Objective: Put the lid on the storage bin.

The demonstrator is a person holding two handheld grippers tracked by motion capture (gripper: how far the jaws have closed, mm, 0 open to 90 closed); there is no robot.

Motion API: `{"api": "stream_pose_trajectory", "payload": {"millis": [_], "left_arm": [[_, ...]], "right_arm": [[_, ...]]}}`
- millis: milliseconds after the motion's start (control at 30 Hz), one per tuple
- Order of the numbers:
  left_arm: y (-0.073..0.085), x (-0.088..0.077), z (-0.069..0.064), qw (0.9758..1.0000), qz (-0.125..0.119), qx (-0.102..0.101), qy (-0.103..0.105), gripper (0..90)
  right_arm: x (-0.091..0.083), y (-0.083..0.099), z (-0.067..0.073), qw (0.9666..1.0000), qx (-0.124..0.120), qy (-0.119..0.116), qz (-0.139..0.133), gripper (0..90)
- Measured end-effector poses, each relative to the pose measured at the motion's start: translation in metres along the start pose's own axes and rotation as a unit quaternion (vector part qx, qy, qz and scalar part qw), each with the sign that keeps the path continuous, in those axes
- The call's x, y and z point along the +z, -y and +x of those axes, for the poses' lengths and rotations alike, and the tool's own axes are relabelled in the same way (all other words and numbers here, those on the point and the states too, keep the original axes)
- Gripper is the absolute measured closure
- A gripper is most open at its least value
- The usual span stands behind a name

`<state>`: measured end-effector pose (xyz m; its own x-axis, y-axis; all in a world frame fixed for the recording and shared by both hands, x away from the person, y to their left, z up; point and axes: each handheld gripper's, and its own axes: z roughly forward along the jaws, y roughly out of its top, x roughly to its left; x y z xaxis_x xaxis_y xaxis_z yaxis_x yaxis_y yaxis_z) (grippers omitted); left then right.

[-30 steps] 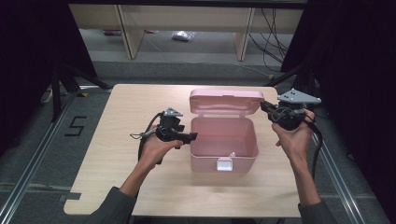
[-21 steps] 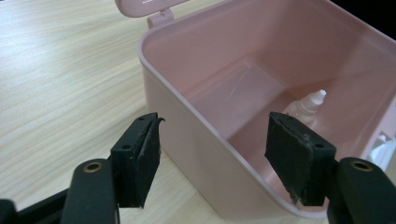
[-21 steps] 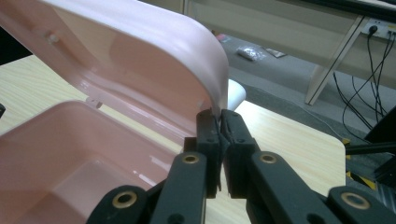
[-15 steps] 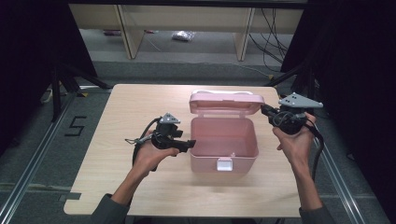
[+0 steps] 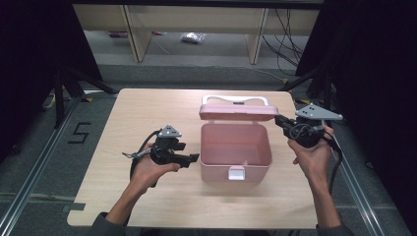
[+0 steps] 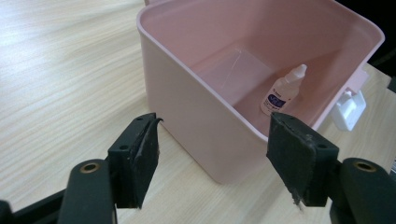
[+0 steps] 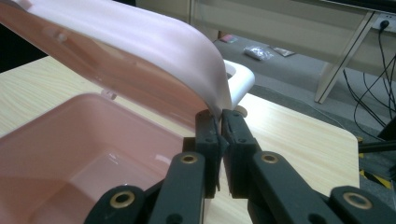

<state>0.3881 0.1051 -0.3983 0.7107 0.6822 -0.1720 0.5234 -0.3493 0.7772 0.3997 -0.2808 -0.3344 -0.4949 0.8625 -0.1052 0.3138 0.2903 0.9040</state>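
My right jaws pinch the lid [image 7: 140,51] of the open pink box [image 5: 236,147]; my left jaws stand spread, empty, beside it.

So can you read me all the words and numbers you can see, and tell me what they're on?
"5": a big dark number on the grey floor, left of the table.
The blue label on the little white bottle inside the pink box: too small and blurred to read.
Nothing else has writing I can make out.
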Motion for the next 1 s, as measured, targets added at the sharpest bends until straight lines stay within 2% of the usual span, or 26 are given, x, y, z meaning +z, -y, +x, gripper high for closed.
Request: {"api": "stream_pose_trajectory", "payload": {"millis": [33,100,133,167,200,267,333,400,433,467,500,700,733,767,800,833,1000], "left_arm": [[0.001,0.000,-0.001,1.0000,-0.001,0.000,-0.002,33.6],[0.003,-0.002,-0.002,1.0000,0.003,0.002,0.001,33.6],[0.003,-0.002,-0.003,1.0000,0.003,0.004,0.003,33.5],[0.004,-0.002,-0.004,1.0000,0.004,0.006,0.003,33.6],[0.005,-0.002,-0.005,1.0000,0.004,0.004,0.001,33.5],[0.007,-0.003,-0.006,1.0000,0.005,0.007,0.002,33.4],[0.009,-0.003,-0.007,1.0000,0.005,0.008,0.001,33.0],[0.010,-0.004,-0.007,0.9999,0.008,0.008,0.004,32.6],[0.011,-0.004,-0.007,0.9999,0.010,0.012,0.002,32.5],[0.012,-0.005,-0.008,0.9999,0.010,0.010,0.004,32.5],[0.014,-0.005,-0.008,0.9999,0.009,0.011,0.001,32.5],[0.020,-0.010,-0.006,0.9999,0.009,0.010,-0.009,32.5],[0.021,-0.010,-0.006,0.9998,0.011,0.012,-0.007,32.5],[0.022,-0.011,-0.007,0.9998,0.015,0.015,-0.005,32.5],[0.023,-0.012,-0.008,0.9998,0.013,0.012,-0.005,32.5],[0.024,-0.012,-0.008,0.9998,0.013,0.013,-0.006,32.5],[0.027,-0.013,-0.009,0.9998,0.014,0.016,-0.006,32.5]], "right_arm": [[0.000,0.001,0.002,1.0000,0.009,0.001,0.000,86.2],[-0.002,0.002,0.001,1.0000,-0.003,-0.003,0.002,86.1],[-0.001,0.003,0.003,1.0000,0.006,0.000,-0.002,86.1],[-0.003,0.004,0.004,0.9999,0.010,-0.003,0.005,86.1],[-0.003,0.004,0.003,1.0000,-0.001,-0.002,0.002,86.1],[-0.005,0.006,0.006,0.9999,0.008,-0.005,0.008,86.0],[-0.006,0.007,0.005,1.0000,-0.005,-0.004,0.007,86.0],[-0.006,0.008,0.007,1.0000,-0.005,0.000,0.000,85.9],[-0.007,0.008,0.007,0.9999,-0.010,-0.002,0.006,85.8],[-0.007,0.009,0.009,1.0000,-0.003,-0.001,0.005,85.7],[-0.008,0.009,0.008,0.9999,-0.010,-0.001,0.005,85.7],[-0.011,0.014,0.010,0.9998,-0.013,-0.009,0.014,85.4],[-0.012,0.015,0.010,0.9997,-0.013,-0.009,0.018,85.4],[-0.011,0.017,0.011,0.9999,-0.011,-0.006,0.007,85.3],[-0.013,0.017,0.013,0.9998,0.000,-0.011,0.018,85.3],[-0.013,0.018,0.011,0.9997,-0.013,-0.011,0.016,85.2],[-0.015,0.021,0.014,0.9997,-0.015,-0.010,0.018,85.1]]}}
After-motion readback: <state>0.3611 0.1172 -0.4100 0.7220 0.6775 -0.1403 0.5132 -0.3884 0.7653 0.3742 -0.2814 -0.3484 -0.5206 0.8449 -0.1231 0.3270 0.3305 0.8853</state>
